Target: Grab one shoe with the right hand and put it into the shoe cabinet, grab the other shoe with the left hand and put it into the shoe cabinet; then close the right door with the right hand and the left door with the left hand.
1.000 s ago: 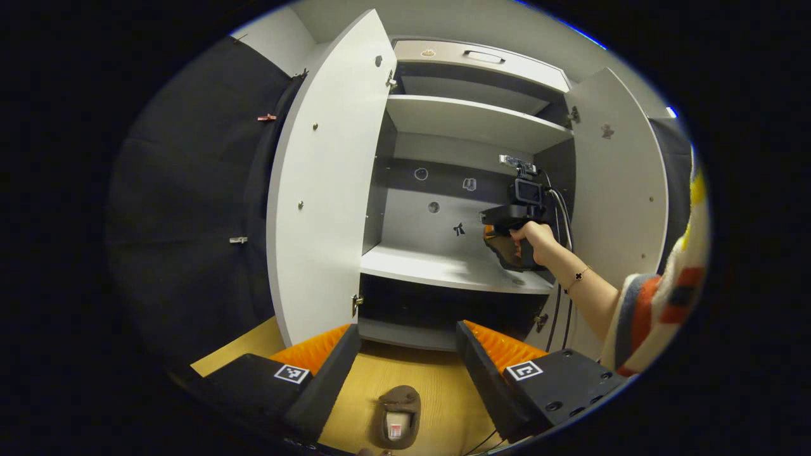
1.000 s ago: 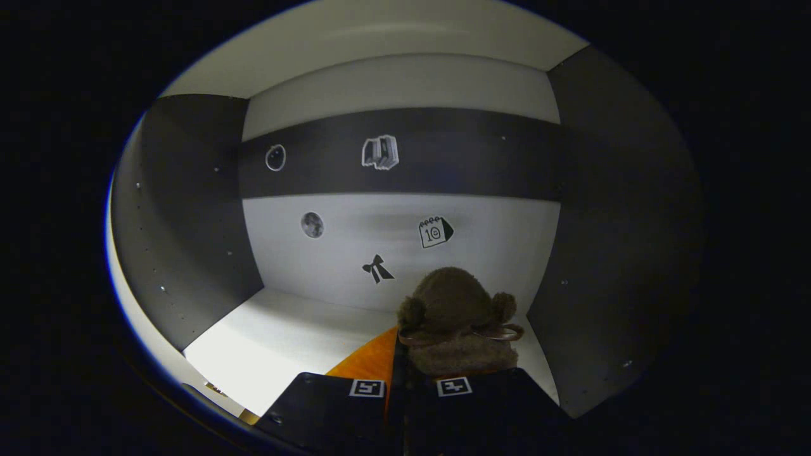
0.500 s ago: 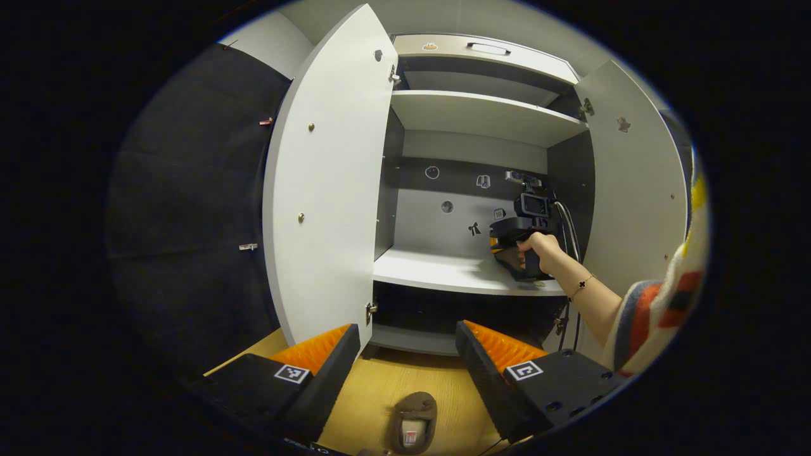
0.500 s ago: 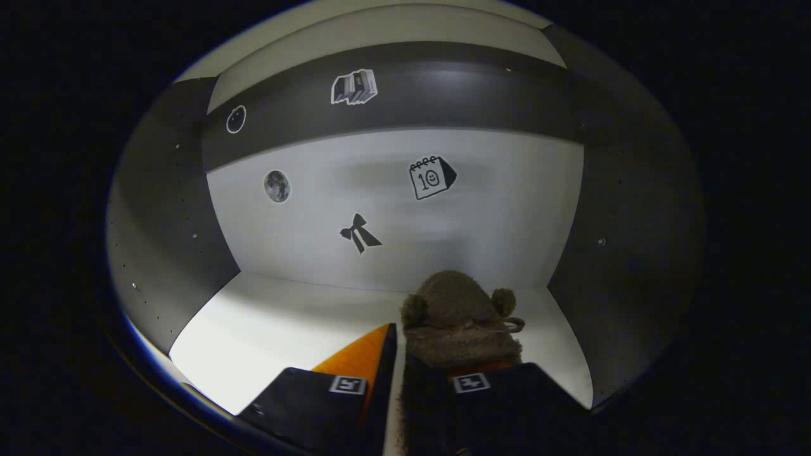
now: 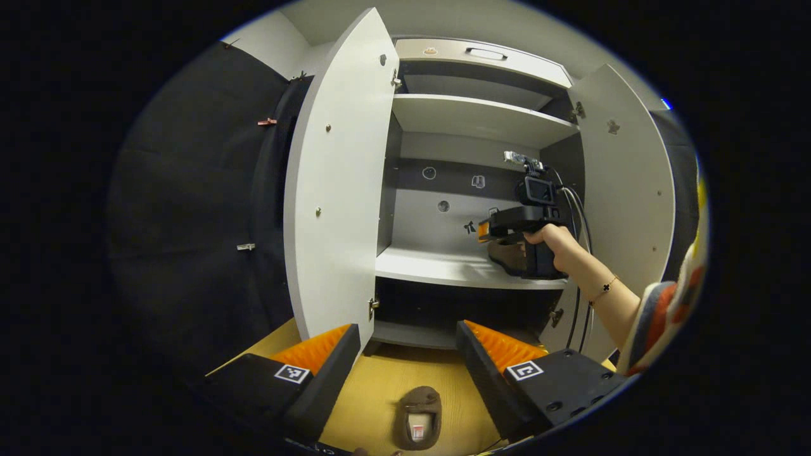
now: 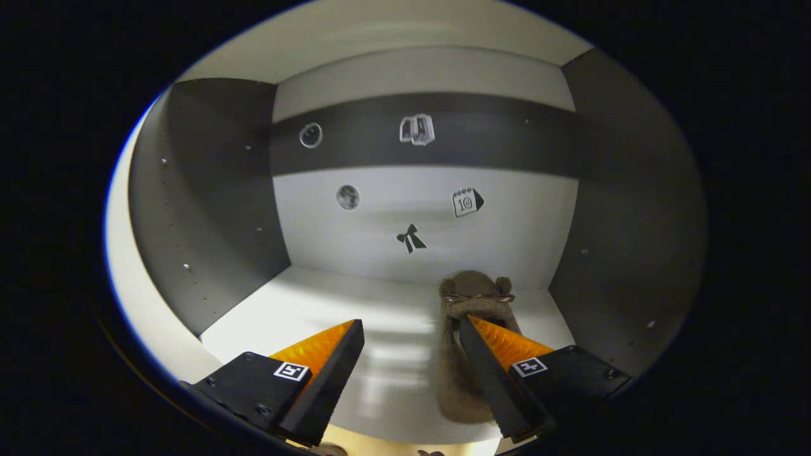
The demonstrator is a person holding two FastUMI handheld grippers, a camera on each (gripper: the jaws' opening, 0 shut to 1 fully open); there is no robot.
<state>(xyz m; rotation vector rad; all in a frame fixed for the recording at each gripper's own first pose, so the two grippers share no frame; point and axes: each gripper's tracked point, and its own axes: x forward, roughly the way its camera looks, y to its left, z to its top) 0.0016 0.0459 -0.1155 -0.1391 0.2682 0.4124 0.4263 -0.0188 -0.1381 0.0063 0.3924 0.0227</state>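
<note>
Right hand-held gripper [image 6: 412, 354]: fingers spread, one brown shoe [image 6: 466, 354] lying free on the cabinet shelf [image 6: 304, 316] by its right wall. Left hand-held gripper [image 5: 408, 354]: spread above second shoe [image 5: 418, 418] on floor [image 5: 374, 392]. Both doors [image 5: 339, 190] are seen open.

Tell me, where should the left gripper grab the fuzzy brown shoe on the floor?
Probably the side wall beside the opening. The brown shoe lies upright on the wooden floor, opening up and pale insole showing. The left gripper hangs open above it, so it could come straight down, one finger inside the opening and one outside, and pinch the soft fuzzy wall.
</note>
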